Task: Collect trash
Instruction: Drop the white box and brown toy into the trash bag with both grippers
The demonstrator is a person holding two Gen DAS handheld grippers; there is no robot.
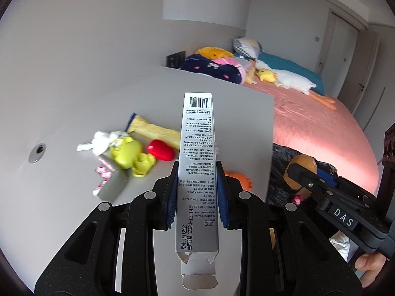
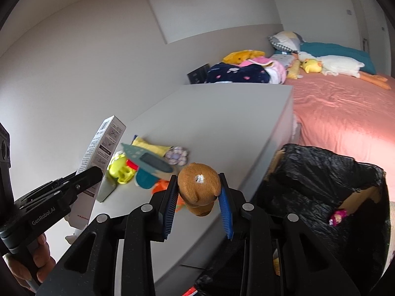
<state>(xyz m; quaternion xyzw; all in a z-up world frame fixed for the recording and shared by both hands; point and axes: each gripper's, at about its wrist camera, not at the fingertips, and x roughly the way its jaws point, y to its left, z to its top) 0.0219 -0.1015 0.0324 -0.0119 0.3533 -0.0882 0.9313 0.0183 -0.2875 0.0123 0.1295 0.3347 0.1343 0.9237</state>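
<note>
Smooth grey table, glossy slim carton clamped.

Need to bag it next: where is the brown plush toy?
The brown plush toy is clamped in the right gripper, beside the table edge, left of the black-lined bin.

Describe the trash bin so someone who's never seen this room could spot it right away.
Find the pink bed and the grey table beside it. In the gap at the table's near corner stands the bin, alone in being lined with crinkled black plastic.
</note>
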